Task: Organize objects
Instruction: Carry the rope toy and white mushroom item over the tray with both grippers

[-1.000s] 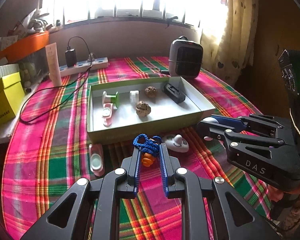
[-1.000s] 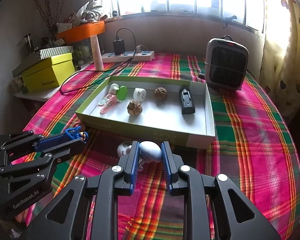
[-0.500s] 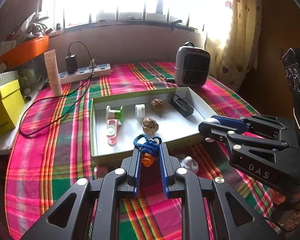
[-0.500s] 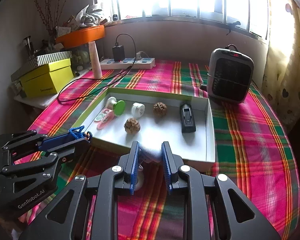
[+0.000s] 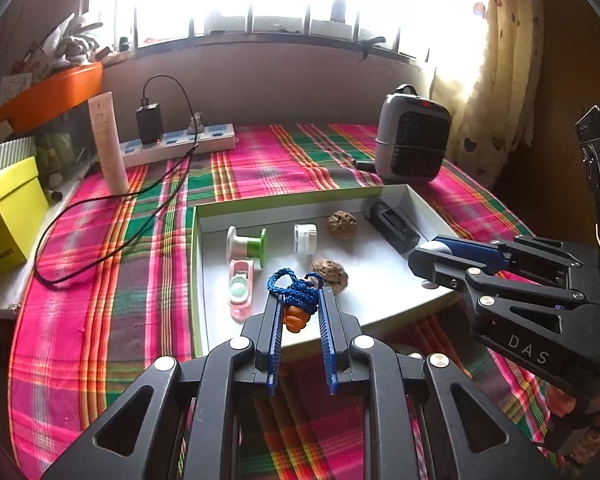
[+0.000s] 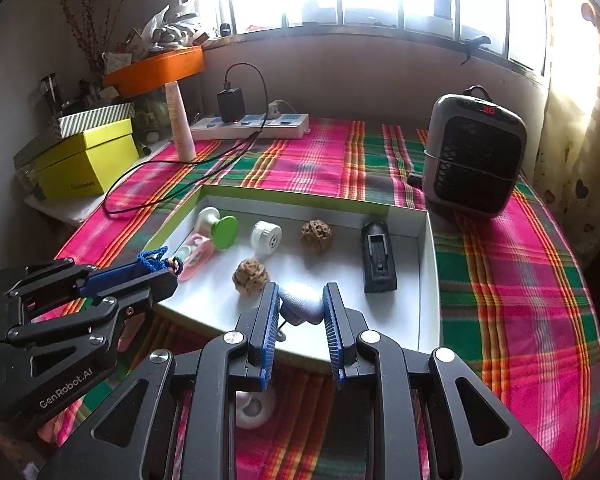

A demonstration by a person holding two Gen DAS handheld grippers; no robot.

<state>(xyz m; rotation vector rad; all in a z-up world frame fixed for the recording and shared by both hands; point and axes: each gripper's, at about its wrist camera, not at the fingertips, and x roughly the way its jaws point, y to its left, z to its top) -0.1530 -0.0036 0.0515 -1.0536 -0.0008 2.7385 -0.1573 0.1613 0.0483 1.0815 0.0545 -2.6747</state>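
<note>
Gripping: left gripper (image 5: pixel 299 312) jaws closed on blue cord charm (image 5: pixel 296 292); right gripper (image 6: pixel 301 312) jaws on pale egg-shaped item (image 6: pixel 302 304), above tray (image 6: pixel 430 280)

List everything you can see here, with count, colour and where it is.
tray: 1, white inside, green rim, on the plaid cloth
walnuts: 2, brown, in tray
spool: 1, white and green, in tray
cap: 1, white, in tray
black case: 1, in tray
pink case: 1, in tray
heater: 1, grey, right rear
power strip: 1, white, rear, black charger plugged in
tube: 1, pale, left rear
yellow box: 1, left
blue cord charm: 1, in left hand-held gripper
white egg-shaped piece: 1, in right hand-held gripper
</note>
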